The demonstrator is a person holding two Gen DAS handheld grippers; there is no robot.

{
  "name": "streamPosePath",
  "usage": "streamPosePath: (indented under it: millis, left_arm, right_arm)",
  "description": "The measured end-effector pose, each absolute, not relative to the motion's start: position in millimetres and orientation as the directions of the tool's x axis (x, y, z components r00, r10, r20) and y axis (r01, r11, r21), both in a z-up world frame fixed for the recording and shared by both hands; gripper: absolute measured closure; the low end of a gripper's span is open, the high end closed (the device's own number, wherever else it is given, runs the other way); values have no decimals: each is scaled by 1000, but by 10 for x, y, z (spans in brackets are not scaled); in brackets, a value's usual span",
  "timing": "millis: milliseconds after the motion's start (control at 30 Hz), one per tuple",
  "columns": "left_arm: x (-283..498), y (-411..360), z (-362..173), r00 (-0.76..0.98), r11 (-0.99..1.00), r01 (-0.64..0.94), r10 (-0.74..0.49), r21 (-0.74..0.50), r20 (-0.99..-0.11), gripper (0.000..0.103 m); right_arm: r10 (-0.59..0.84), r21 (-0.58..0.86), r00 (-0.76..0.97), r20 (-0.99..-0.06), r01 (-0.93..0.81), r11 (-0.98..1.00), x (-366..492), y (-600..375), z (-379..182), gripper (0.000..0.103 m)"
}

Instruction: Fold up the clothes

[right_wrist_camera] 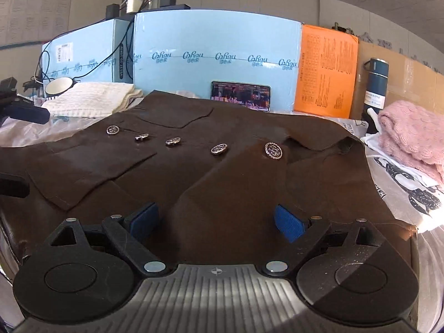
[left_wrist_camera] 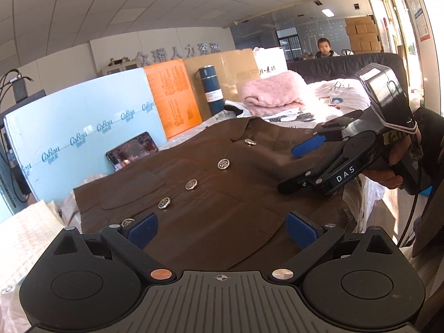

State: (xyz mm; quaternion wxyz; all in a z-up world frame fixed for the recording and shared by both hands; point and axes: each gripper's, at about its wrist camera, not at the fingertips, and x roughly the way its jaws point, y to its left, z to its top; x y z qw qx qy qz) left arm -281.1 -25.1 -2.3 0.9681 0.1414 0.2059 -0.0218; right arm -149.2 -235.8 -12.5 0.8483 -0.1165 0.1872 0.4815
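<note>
While the brown jacket (left_wrist_camera: 211, 194) lies spread and unfolded, both grippers, left gripper (left_wrist_camera: 222, 229) and right gripper (right_wrist_camera: 216, 219), are held apart above it, nothing gripped, every fold judged outstanding.

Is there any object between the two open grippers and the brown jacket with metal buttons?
Nothing visible does. The left gripper and the right gripper are both open just above the brown jacket with metal buttons, with only its bare cloth between and ahead of their fingers.

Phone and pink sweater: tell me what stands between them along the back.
In the right wrist view, an orange board and a dark blue bottle stand between the phone and pink sweater.
</note>
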Motion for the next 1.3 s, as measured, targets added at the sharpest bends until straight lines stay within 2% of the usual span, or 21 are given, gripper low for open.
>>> streamPosePath:
  millis: [133,267,433,567,833,1033,1300]
  left_arm:
    - [-2838,-264,-38,898,954,167,-43,248,-437,3]
    - [-2924,-307,-100,852,925,277,-111,261,-512,2]
    - [-2956,-452,-177,818,866,343,-84,365,-569,2]
    - [-2879,-497,-221,836,854,282,5,438,-549,2]
    - [-2836,-388,-140,899,900,167,27,402,-436,3]
    - [-2867,-295,-147,889,902,110,98,418,-447,2]
    - [-2922,-254,-135,885,872,56,182,486,-428,3]
  right_arm:
    - [815,45,435,-384,-872,487,-1423,-2578,-79,12]
    - [835,66,439,-333,-872,485,-1366,-2853,-47,4]
    - [863,73,392,-319,-898,435,-1385,-3042,-41,1]
    - [884,9,346,-314,-930,367,-1502,-3110,-41,0]
    - [895,-103,306,-323,-952,289,-1646,-3248,-36,0]
    - [823,-237,391,-412,-918,317,-1629,-3105,-130,0]
    - [777,-331,511,-368,-853,404,-1498,-3141,-97,0]
